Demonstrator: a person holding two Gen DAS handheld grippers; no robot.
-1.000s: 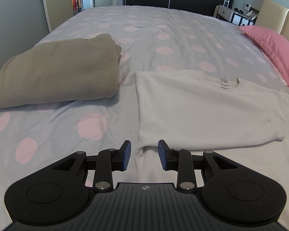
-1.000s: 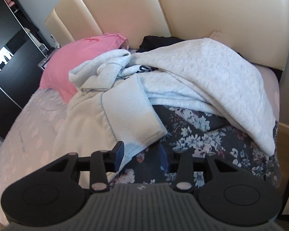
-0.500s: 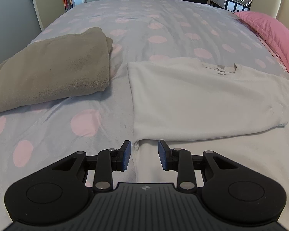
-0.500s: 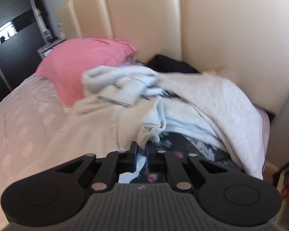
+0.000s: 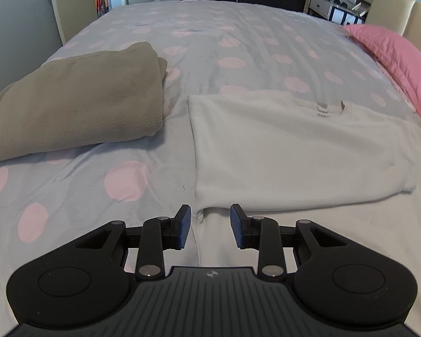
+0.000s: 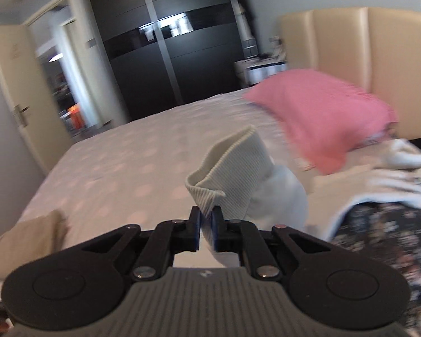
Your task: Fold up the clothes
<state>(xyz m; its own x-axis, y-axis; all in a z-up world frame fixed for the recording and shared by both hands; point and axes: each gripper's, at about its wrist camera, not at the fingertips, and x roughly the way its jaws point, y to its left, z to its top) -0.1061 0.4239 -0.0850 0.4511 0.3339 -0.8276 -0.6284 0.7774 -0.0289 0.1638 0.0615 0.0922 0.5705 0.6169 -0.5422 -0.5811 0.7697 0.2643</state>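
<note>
A white sweatshirt (image 5: 289,146) lies spread flat on the polka-dot bed cover (image 5: 238,42), one side folded over so its neck label shows. My left gripper (image 5: 210,226) hovers open just above the near left corner of that folded part, with the fabric edge below its blue pads and nothing held. In the right wrist view my right gripper (image 6: 206,224) is shut on the ribbed cuff (image 6: 233,174) of the white sweatshirt's sleeve, which stands lifted above the bed. The picture there is blurred.
A folded beige blanket (image 5: 75,104) lies at the left of the bed. A pink pillow (image 5: 395,59) rests by the cream headboard (image 6: 379,50). A heap of clothes (image 6: 390,185), pale grey and dark floral, sits at the right. Dark wardrobes (image 6: 168,45) stand beyond the bed.
My right gripper shut on the ribbed cuff, lifted it off the clothes heap and swung left toward the middle of the bed. The left gripper stayed open and barely shifted.
</note>
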